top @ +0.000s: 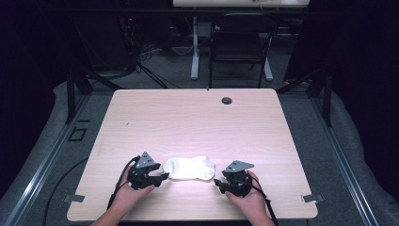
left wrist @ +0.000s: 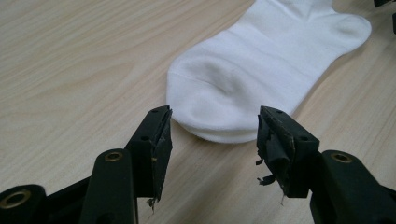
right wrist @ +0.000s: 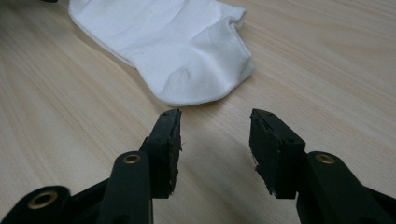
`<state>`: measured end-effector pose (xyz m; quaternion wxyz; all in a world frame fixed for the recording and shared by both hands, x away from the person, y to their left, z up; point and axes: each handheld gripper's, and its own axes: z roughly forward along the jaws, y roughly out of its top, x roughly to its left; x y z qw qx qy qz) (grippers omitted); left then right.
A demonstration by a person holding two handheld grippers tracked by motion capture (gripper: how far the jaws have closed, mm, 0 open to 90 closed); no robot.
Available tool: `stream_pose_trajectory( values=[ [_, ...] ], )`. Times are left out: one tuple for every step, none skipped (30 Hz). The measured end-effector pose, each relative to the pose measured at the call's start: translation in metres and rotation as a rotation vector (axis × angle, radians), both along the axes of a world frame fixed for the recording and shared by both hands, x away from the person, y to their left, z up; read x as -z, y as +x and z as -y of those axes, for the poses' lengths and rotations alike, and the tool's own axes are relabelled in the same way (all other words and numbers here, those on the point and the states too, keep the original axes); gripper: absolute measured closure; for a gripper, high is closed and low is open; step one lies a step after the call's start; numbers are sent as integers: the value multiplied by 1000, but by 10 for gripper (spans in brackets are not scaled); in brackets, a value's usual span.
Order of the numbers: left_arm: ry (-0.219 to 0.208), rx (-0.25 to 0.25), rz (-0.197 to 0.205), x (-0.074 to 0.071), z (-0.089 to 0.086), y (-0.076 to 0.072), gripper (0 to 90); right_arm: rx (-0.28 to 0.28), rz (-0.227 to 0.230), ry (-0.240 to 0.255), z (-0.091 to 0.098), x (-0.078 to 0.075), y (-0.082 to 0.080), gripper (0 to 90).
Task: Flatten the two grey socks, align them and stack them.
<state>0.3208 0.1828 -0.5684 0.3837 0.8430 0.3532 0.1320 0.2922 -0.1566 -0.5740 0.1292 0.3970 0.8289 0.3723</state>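
Your left tongs (left wrist: 212,123) stand spread with nothing pinched, their jaws either side of the rounded toe end of the white sock (left wrist: 261,70), which just reaches the gap between them; that looks like a stance for closing on the toe edge without dragging the fabric. Your right tongs (right wrist: 215,123) are also spread and empty, a little short of the sock's (right wrist: 177,46) cuff and heel end, so the cloth lies just ahead of the jaws rather than between them. From above, the sock (top: 189,167) lies flat and lengthwise between the two tongs near your edge of the tabletop (top: 197,117), one tool at each end, likely so both ends can be taken at once for a fold or a lift.
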Motion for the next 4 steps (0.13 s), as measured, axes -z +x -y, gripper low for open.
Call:
stream_pose_trajectory(
  values=[
    [5, 2, 5, 0, -1, 1, 451, 0, 0, 15, 0, 0, 1, 549],
    [-3, -4, 4, -1, -1, 1, 451, -1, -4, 7, 0, 0, 1, 555],
    [-7, -7, 5, -1, -1, 1, 451, -2, -1, 8, 0, 0, 1, 564],
    [-5, -3, 9, -1, -2, 2, 452, -2, -2, 3, 0, -1, 1, 574]
  ],
)
